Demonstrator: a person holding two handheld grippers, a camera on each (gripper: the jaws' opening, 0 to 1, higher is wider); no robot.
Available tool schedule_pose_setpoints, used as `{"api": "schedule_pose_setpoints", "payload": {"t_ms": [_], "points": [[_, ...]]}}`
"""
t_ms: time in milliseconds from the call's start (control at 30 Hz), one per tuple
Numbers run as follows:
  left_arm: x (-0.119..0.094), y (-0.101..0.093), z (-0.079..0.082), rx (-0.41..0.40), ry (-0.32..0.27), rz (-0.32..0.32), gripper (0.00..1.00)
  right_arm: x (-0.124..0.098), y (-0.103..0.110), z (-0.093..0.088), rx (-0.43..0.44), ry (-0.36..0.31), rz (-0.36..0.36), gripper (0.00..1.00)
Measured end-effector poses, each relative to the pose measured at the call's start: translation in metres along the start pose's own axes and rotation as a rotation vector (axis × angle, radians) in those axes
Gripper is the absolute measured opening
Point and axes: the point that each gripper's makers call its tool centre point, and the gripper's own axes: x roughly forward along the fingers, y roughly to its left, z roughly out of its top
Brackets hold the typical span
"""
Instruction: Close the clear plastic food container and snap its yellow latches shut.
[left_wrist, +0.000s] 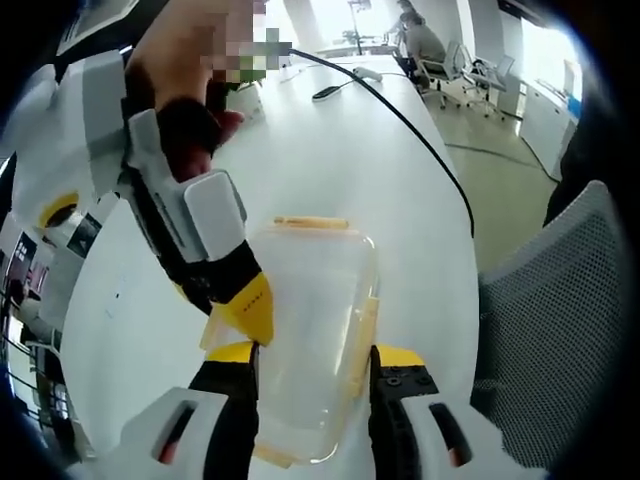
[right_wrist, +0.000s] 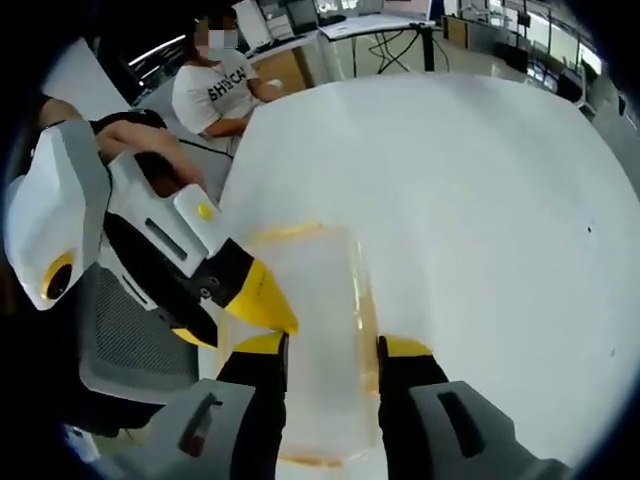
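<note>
- The container (left_wrist: 310, 330) lies on the white desk (left_wrist: 330, 150), its clear lid down on the body, with yellow latches (left_wrist: 310, 222) along its edges.
- In the left gripper view the left tongs (left_wrist: 315, 365) straddle the near end of the container, one yellow-tipped jaw on each side. They look spread to its width; I cannot tell whether they press it.
- The right tongs (left_wrist: 250, 310) come in from the left of that view, held by a hand (left_wrist: 190, 75), yellow tip down at the container's long edge.
- In the right gripper view the container (right_wrist: 315, 330) sits between the right tongs (right_wrist: 330, 350), jaws on either side of it; grip or gap, I cannot tell.
- There the left tongs (right_wrist: 265, 300) reach in from the left, tip touching the container's side.
- A black cable (left_wrist: 400, 120) runs across the desk, a mesh chair (left_wrist: 560, 330) stands just beside it, and a person in a white shirt (right_wrist: 215, 90) sits beyond the far edge.
</note>
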Motion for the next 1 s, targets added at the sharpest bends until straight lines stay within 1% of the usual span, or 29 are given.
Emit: {"api": "schedule_pose_setpoints", "payload": {"t_ms": [33, 100, 133, 233, 267, 367, 467, 567, 600, 633, 667, 733, 767, 800, 833, 900, 967, 1000], "points": [[0.0, -0.001, 0.002, -0.057, -0.007, -0.016, 0.38, -0.001, 0.0, 0.0, -0.001, -0.007, -0.009, 0.33], [-0.001, 0.001, 0.004, -0.088, -0.007, -0.036, 0.39, -0.002, 0.0, 0.001, -0.033, -0.018, -0.035, 0.32], [-0.002, 0.002, 0.002, -0.089, 0.002, -0.041, 0.39, -0.002, 0.001, 0.002, -0.042, -0.018, -0.042, 0.32], [-0.001, 0.001, 0.003, -0.056, 0.016, -0.049, 0.39, -0.003, 0.001, 0.003, -0.059, -0.016, -0.065, 0.32], [-0.001, 0.0, 0.002, -0.057, 0.017, -0.051, 0.39, -0.003, 0.001, 0.002, -0.081, -0.013, -0.08, 0.32], [-0.002, 0.001, 0.003, -0.081, 0.013, -0.066, 0.4, -0.004, 0.001, 0.002, -0.094, -0.027, -0.108, 0.32], [-0.004, -0.001, 0.004, -0.112, 0.003, -0.092, 0.43, -0.006, 0.002, 0.001, -0.104, -0.05, -0.129, 0.36], [-0.004, -0.004, 0.004, -0.11, 0.0, -0.102, 0.46, -0.011, -0.003, -0.004, -0.088, -0.073, -0.162, 0.39], [-0.004, -0.006, 0.004, -0.105, 0.0, -0.105, 0.47, -0.013, -0.004, -0.005, -0.075, -0.084, -0.172, 0.41], [-0.004, -0.007, 0.004, -0.102, 0.001, -0.108, 0.48, -0.016, -0.006, -0.004, -0.06, -0.123, -0.189, 0.44], [-0.005, -0.006, 0.003, -0.104, 0.004, -0.098, 0.49, -0.017, -0.006, -0.002, -0.049, -0.147, -0.195, 0.46], [-0.006, -0.005, 0.004, -0.119, -0.007, -0.081, 0.55, -0.018, -0.001, -0.002, -0.001, -0.197, -0.175, 0.53], [-0.007, -0.005, 0.004, -0.128, -0.006, -0.084, 0.58, -0.018, 0.001, -0.002, 0.014, -0.211, -0.168, 0.56], [-0.008, -0.005, 0.004, -0.139, -0.006, -0.087, 0.6, -0.019, 0.003, -0.003, 0.01, -0.222, -0.167, 0.61], [-0.009, -0.005, 0.005, -0.152, -0.011, -0.092, 0.66, -0.02, 0.005, -0.002, -0.002, -0.237, -0.175, 0.67], [-0.011, -0.006, 0.008, -0.148, -0.026, -0.099, 0.75, -0.02, 0.007, -0.003, -0.035, -0.247, -0.192, 0.77], [-0.012, -0.009, 0.008, -0.116, -0.027, -0.123, 0.84, -0.021, 0.012, -0.009, -0.071, -0.233, -0.193, 0.81], [-0.012, -0.009, 0.007, -0.112, -0.024, -0.123, 0.88, -0.021, 0.014, -0.009, -0.083, -0.233, -0.196, 0.85]]}}
